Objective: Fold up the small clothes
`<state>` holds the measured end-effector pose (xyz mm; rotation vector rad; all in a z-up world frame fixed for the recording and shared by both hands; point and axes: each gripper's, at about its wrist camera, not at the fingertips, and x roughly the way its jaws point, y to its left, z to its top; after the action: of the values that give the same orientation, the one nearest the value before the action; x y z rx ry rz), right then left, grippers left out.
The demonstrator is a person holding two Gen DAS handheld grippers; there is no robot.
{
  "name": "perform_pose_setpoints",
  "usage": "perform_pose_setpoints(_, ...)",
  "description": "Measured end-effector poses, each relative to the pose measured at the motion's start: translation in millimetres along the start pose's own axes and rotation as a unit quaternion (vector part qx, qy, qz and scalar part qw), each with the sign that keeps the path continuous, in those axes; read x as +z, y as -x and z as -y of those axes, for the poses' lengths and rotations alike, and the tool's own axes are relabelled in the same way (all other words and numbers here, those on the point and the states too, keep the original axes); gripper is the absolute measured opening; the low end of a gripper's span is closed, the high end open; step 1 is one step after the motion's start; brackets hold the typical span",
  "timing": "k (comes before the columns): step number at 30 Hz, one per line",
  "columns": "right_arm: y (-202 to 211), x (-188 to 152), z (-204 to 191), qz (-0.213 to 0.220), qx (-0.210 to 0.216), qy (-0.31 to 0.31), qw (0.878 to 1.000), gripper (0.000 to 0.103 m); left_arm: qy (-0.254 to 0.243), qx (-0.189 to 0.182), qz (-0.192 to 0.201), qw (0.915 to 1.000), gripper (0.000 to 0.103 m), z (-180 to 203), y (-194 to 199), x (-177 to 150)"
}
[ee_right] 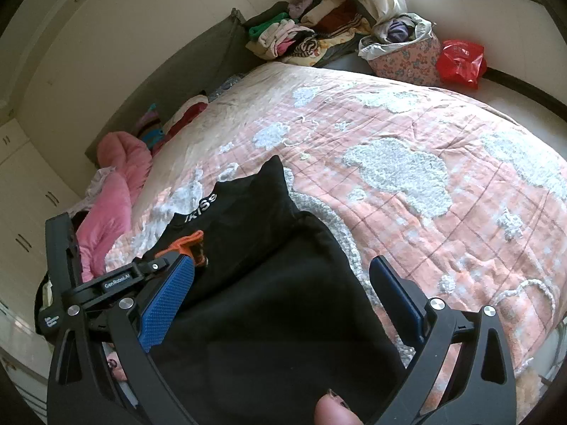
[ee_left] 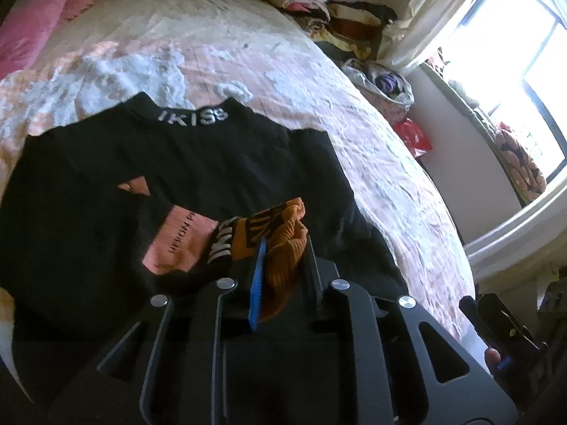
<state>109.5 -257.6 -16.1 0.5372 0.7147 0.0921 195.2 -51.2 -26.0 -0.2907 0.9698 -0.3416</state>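
A black sweater [ee_left: 198,163] with white "IKISS" lettering on its collar lies spread on the bed, collar pointing away. Its orange ribbed cuff [ee_left: 287,244], with a black-and-white patterned band, sits pinched between the fingers of my left gripper [ee_left: 287,239] just above the sweater's body. The right wrist view shows that same gripper [ee_right: 184,253] from the side with the orange cuff [ee_right: 189,241] in it. My right gripper [ee_right: 283,262] stands wide open over the sweater's dark lower part [ee_right: 283,301], its blue pads [ee_right: 166,301] clear of the cloth.
The pink bedspread [ee_right: 389,141] with white cloud patches stretches away to the right. Stacked clothes [ee_right: 312,32], a floral bag [ee_right: 404,56] and a red bag [ee_right: 460,60] line the far side. A pink quilt [ee_right: 117,191] lies at the left. A person's thumb [ee_right: 333,411] shows below.
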Motion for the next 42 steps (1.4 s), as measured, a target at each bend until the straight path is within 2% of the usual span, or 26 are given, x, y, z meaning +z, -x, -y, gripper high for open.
perform_pose_setpoints(3,0,1,1,0.0,0.0,-0.002,1.0,0.099,-0.005,0.001,-0.005,1.0,0.015,3,-1,-2)
perform_pose_setpoints(12,-15,-5,1,-0.025,-0.004,-0.004,1.0,0.099,-0.012,-0.001,0.017,0.9998,0.045,0,27,0)
perform_pose_setpoints(16,-26,-10,-12,-0.048,0.004,0.013,0.999,0.099,-0.015,0.029,0.035,0.9988,0.063,-9,43,3)
perform_pose_setpoints(17,-28,-11,-14,-0.05,0.006,0.017,0.999,0.099,-0.016,0.035,0.039,0.9985,0.07,-12,46,4)
perform_pose_setpoints(23,-50,-20,-37,-0.08,0.023,0.042,0.996,0.099,-0.012,0.111,0.067,0.9915,0.092,-41,68,5)
perform_pose_setpoints(26,-63,-24,-52,-0.095,0.031,0.058,0.993,0.099,0.002,0.133,0.072,0.9885,0.093,-58,76,5)
perform_pose_setpoints(32,-108,-32,-79,-0.144,0.051,0.077,0.985,0.098,0.034,0.145,0.078,0.9857,0.093,-85,88,4)
perform_pose_setpoints(33,-118,-34,-81,-0.155,0.047,0.074,0.984,0.095,0.04,0.147,0.078,0.9853,0.093,-90,91,4)
perform_pose_setpoints(34,-126,-37,-81,-0.163,0.039,0.07,0.983,0.084,0.043,0.148,0.078,0.9849,0.093,-94,93,4)
perform_pose_setpoints(38,-144,-42,-81,-0.166,0.012,0.065,0.984,0.067,0.06,0.151,0.083,0.9831,0.093,-110,107,0)
perform_pose_setpoints(40,-145,-43,-84,-0.16,0.02,0.075,0.984,0.033,0.062,0.157,0.085,0.9819,0.093,-115,111,0)
perform_pose_setpoints(42,-147,-44,-89,-0.163,0.033,0.089,0.982,0.019,0.07,0.163,0.088,0.9802,0.093,-121,115,-1)
